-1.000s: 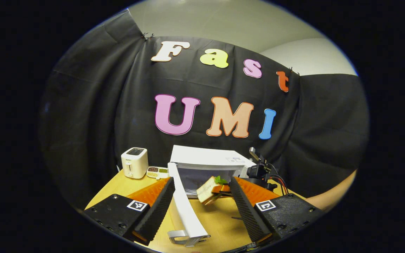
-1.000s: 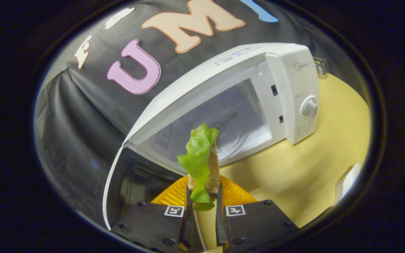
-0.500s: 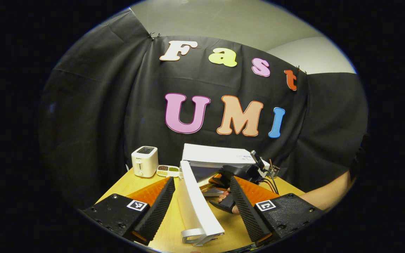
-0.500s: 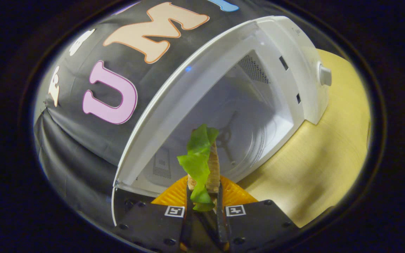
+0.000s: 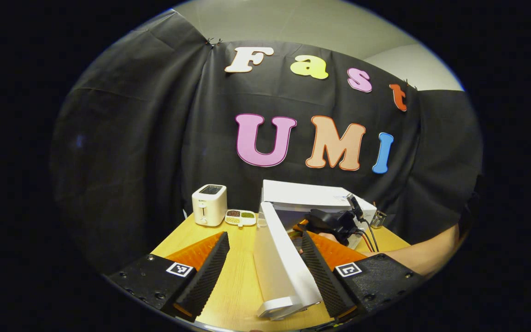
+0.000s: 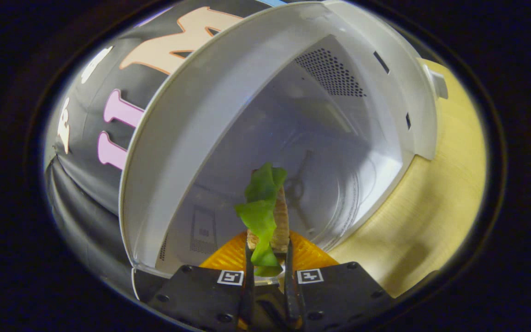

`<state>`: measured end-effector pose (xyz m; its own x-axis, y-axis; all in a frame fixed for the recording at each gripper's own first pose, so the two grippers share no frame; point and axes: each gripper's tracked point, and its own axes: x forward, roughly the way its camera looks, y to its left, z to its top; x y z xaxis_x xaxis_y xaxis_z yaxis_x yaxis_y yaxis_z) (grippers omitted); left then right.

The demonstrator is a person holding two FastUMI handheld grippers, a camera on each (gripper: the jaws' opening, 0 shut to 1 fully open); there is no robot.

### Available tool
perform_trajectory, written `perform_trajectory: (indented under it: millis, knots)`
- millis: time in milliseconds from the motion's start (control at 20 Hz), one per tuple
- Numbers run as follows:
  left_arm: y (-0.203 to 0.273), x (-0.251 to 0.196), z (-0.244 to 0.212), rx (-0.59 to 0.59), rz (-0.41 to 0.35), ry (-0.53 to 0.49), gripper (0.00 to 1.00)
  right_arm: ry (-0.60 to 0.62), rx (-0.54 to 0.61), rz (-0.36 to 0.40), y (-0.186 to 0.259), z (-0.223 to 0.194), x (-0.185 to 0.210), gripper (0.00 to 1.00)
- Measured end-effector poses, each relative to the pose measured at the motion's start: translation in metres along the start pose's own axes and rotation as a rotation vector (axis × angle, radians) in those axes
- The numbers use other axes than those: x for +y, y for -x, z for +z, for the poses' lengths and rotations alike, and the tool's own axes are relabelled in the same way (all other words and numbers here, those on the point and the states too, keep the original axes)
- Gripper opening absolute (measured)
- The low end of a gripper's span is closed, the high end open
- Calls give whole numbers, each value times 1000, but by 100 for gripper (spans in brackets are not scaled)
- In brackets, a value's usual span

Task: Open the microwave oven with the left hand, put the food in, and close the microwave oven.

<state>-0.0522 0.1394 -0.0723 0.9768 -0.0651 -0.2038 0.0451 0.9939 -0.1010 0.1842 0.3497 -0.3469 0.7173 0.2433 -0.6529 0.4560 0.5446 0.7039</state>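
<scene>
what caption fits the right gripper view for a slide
Right gripper carries a green-lettuce sandwich into the open white microwave oven.

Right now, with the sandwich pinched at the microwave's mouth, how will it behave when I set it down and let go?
The sandwich is held on edge by the right gripper, so it will probably tip flat once released. Its lettuce leaf hangs loose and ruffled, likely floppy and apt to slide out. The bread looks soft, so a hard squeeze may dent it.
</scene>
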Motion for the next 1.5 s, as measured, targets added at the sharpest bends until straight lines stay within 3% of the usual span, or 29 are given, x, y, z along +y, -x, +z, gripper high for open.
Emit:
perform_trajectory:
  millis: [250,350,400,550,600,650,800,850,950,1300,1400,1500]
  knots:
    - [-6,3,-1,13,16,-64,96,-15,-27,7,-14,4,0,27]
    - [-9,1,-3,18,15,-67,96,12,-44,8,-15,8,-2,27]
    - [-9,-1,-5,27,15,-74,96,33,-49,10,-15,8,-2,19]
    - [-9,-6,-3,25,9,-97,96,101,-67,18,-17,8,-2,21]
    - [-10,-7,-4,25,6,-102,96,120,-67,17,-17,8,-3,35]
    - [-11,-9,-5,25,4,-103,96,151,-76,-6,-17,11,-8,32]
    - [-12,-9,-9,41,3,-99,96,215,-53,-64,-16,7,-30,55]
    - [-13,-8,-9,40,6,-98,96,233,-49,-82,-15,9,-35,55]
    - [-13,-10,-6,32,7,-90,96,289,-50,-99,-8,13,-42,71]
    - [-12,-10,0,7,10,-92,96,389,-27,-107,13,18,-56,77]
    - [-8,-12,2,-10,9,-86,96,422,-21,-82,32,13,-56,77]
    - [-6,-6,-5,-4,30,-68,94,507,-32,-42,54,10,-55,85]
